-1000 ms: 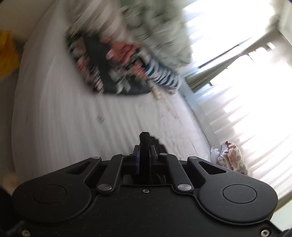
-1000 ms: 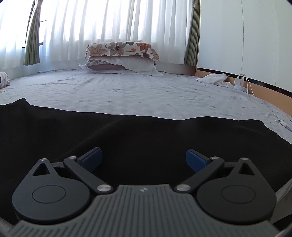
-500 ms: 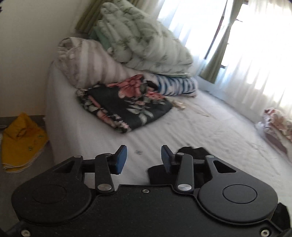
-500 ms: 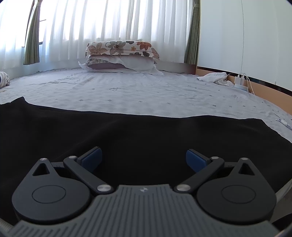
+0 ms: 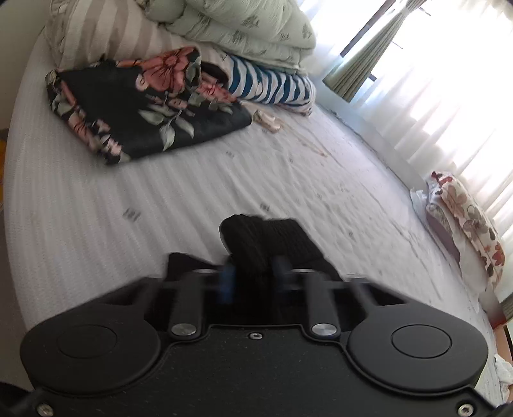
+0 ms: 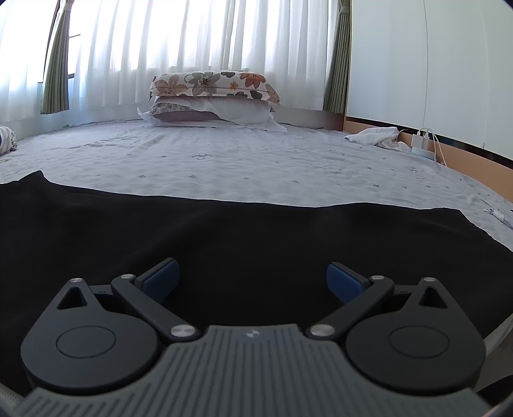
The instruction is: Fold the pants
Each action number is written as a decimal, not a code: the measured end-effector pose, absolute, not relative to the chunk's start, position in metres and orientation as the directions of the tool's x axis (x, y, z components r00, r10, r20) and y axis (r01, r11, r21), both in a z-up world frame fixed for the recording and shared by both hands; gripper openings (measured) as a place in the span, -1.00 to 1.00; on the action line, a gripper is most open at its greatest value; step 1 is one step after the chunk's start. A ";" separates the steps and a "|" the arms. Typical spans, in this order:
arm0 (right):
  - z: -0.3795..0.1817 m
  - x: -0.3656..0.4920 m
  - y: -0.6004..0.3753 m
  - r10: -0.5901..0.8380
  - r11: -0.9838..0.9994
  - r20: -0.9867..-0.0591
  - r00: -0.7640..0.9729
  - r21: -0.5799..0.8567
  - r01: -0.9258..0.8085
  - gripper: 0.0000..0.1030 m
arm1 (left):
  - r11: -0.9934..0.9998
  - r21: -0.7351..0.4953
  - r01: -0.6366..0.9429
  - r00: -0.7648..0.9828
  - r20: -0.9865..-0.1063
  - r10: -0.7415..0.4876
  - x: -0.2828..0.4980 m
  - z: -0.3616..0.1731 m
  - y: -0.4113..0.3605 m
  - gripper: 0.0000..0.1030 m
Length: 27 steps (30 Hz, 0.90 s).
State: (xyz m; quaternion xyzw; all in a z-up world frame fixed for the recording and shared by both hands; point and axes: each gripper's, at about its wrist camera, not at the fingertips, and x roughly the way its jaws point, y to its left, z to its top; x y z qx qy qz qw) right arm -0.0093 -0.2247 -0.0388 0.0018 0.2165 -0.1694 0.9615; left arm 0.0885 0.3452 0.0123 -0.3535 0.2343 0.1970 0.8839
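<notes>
The black pants lie spread flat across the pale bedsheet in the right wrist view. Just above them my right gripper stands open, its blue pads wide apart and nothing between them. In the left wrist view a bunched end of the black pants rises off the sheet between the fingers of my left gripper. Its jaws are closing, with the blurred blue pads tight against both sides of the bunch.
A dark floral folded blanket, a blue-striped cloth and a green quilt are piled at the bed's far end. Floral pillows lie by the curtained window. A white cloth and charger cables sit at the right edge.
My left gripper opened from a shut pose, swung across the bed and now closes around a bunch of the black pants. The right gripper has stayed still and open.
</notes>
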 end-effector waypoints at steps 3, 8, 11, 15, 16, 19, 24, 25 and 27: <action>-0.039 -0.009 -0.225 -0.326 0.942 -0.417 0.849 -0.070 0.327 1.00 | 0.727 -0.519 -0.450 0.858 -0.477 0.191 0.082 0.034 0.339 -0.79; -0.039 -0.010 -0.225 -0.325 0.942 -0.417 0.849 -0.069 0.327 1.00 | 0.742 -0.512 -0.433 0.888 -0.381 0.256 0.038 0.065 0.324 -0.81; -0.040 -0.009 -0.225 -0.327 0.942 -0.416 0.849 -0.068 0.329 1.00 | 0.730 -0.498 -0.468 0.874 -0.381 0.301 0.004 0.058 0.322 -0.81; -0.040 -0.009 -0.224 -0.324 0.942 -0.418 0.849 -0.061 0.330 1.00 | 0.708 -0.408 -0.576 0.779 -0.538 0.323 -0.001 0.016 0.331 -0.79; -0.040 -0.009 -0.225 -0.322 0.943 -0.421 0.848 -0.060 0.328 1.00 | 0.706 -0.403 -0.582 0.764 -0.567 0.307 0.001 0.006 0.334 -0.74; -0.038 -0.010 -0.224 -0.318 0.945 -0.425 0.847 -0.067 0.321 1.00 | 0.699 -0.401 -0.593 0.761 -0.561 0.324 0.000 -0.001 0.335 -0.58; -0.028 -0.013 -0.215 -0.356 0.934 -0.410 0.840 -0.129 0.333 1.00 | 0.672 -0.430 -0.603 0.765 -0.551 0.334 -0.003 0.001 0.336 0.19; -0.023 -0.016 -0.211 -0.359 0.933 -0.397 0.844 -0.153 0.325 1.00 | 0.665 -0.426 -0.613 0.761 -0.545 0.351 -0.004 0.004 0.336 0.19; -0.010 -0.021 -0.201 -0.337 0.940 -0.372 0.865 -0.185 0.287 1.00 | 0.662 -0.410 -0.627 0.759 -0.510 0.404 -0.006 0.015 0.336 0.25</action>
